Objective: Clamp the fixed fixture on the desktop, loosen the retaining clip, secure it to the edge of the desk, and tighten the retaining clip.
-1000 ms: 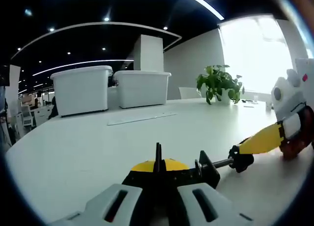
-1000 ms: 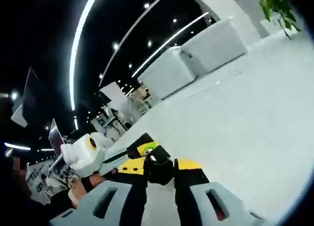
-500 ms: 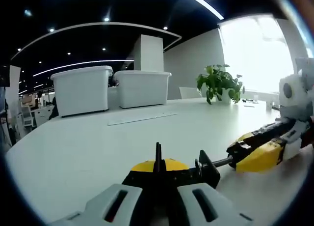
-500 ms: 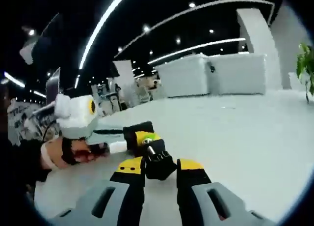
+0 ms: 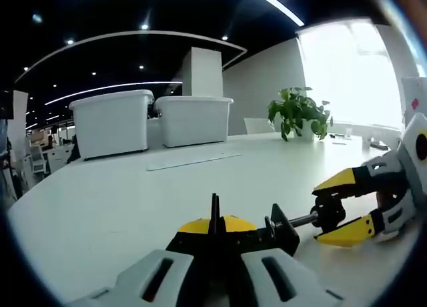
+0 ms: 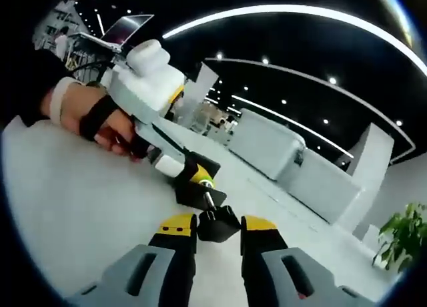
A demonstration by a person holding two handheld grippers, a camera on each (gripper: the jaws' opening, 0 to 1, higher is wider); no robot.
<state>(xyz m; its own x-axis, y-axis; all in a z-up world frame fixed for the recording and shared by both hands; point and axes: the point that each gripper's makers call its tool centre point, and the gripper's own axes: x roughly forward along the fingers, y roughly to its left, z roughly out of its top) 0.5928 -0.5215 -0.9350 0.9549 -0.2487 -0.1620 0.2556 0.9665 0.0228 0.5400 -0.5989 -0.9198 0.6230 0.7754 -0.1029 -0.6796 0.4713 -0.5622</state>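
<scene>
The clamp (image 5: 230, 237) is lying on the desk (image 5: 120, 193), well in from any edge, and the left tongs (image 5: 217, 253) are closing hard on its black and yellow body at 6 o'clock in the left gripper view. Its screw (image 5: 297, 221) is running out toward 4 o'clock, ending in a black knob (image 5: 329, 212). The right tongs (image 6: 219, 221) are sitting around that knob, yellow tips pressing it from both sides as far as I can judge, so they appear to be gripping it.

The step in hand seems to be loosening the screw. Doing it well is calling for the left tongs to be holding the body dead steady while the right ones are turning in line with the screw, not levering sideways, and re-gripping squarely after each part-turn so the knob is not slipping out.

Farther off, in the right gripper view, a hand (image 6: 100, 117) is holding the left tongs at 10 o'clock. Beyond, at 11 o'clock in the left gripper view, a flat pale strip (image 5: 190, 161) is lying on the desk, with two white bins (image 5: 110, 120) behind it and a plant (image 5: 298, 110) at 2 o'clock.

The clamp's mouth is lying hidden under the left tongs, so how far it is opening is impossible to tell. The desk edge meant for it is not clearly showing either.
</scene>
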